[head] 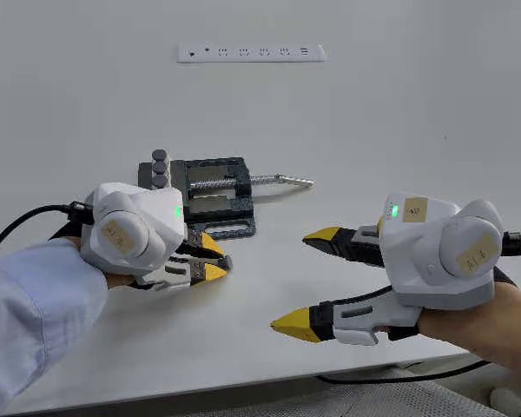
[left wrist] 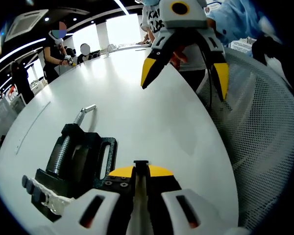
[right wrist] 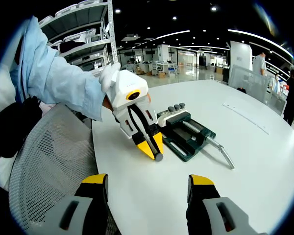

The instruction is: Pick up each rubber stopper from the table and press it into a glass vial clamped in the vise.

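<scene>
Left hand-held gripper (head: 215, 261) with stopper (head: 228, 261) beside stoppered vials (head: 160, 170)

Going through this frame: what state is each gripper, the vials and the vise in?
left gripper: fingers shut on a small dark stopper, it seems.
right gripper: fingers open, holding nothing.
vials: three in a row at the vise's end, each capped in grey.
vise: resting flat on the table, screw handle sticking out.

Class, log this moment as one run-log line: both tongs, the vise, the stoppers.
left tongs shut on grey stopper | right tongs open, empty | vise on table | three seated stoppers in a row at one end
</scene>
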The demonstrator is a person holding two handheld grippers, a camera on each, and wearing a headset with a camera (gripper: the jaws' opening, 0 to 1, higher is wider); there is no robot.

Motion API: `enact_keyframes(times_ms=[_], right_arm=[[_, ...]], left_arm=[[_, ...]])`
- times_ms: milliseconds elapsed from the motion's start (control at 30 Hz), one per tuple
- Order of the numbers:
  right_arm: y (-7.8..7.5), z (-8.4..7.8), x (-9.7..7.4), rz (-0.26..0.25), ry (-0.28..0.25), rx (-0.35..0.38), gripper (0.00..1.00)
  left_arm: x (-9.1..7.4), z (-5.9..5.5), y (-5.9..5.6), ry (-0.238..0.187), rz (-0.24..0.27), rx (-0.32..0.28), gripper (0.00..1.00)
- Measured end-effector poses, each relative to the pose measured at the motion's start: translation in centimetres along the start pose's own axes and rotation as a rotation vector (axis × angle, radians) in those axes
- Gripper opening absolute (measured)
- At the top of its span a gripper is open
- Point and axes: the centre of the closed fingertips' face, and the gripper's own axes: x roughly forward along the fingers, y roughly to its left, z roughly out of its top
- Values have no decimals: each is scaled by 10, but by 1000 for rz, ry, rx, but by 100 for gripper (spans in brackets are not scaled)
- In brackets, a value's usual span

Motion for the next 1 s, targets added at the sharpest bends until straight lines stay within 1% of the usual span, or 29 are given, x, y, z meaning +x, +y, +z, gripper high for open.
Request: enact_keyframes(times_ms=[233, 333, 433, 500, 600, 667, 700, 733, 767, 833, 933, 1000], right_arm=[[0, -1, 0, 4, 16, -5, 62], [1, 0, -1, 11, 27, -9, 60], [2, 4, -1, 20, 39, -21, 57], [2, 6, 0, 26, 49, -30, 55], [3, 12, 2, 41, 63, -57, 52], [4, 16, 2, 49, 67, -70, 51], [3, 18, 3, 54, 76, -86, 50], [4, 19, 4, 62, 85, -94, 49], [5, 21, 4, 74, 98, -106, 48], [3, 24, 5, 75, 116, -136, 45], [0, 33, 8, 85, 138, -173, 42], [0, 38, 9, 95, 146, -185, 40]], left_arm=[[-1, -1, 0, -4, 9, -16, 2], [-4, 1, -1, -35, 18, -38, 2], [-7, 4, -1, -77, 34, -74, 2], [-10, 5, -2, -95, 43, -92, 2], [-16, 7, -5, -147, 60, -132, 2], [-20, 11, -6, -194, 62, -172, 2], [-23, 10, -6, -210, 70, -191, 1], [-25, 10, -6, -220, 75, -197, 1], [-28, 12, -7, -248, 78, -219, 1], [-32, 11, -6, -259, 90, -236, 1], [-41, 16, -6, -312, 113, -280, 1], [-46, 19, -5, -336, 126, -290, 1]])
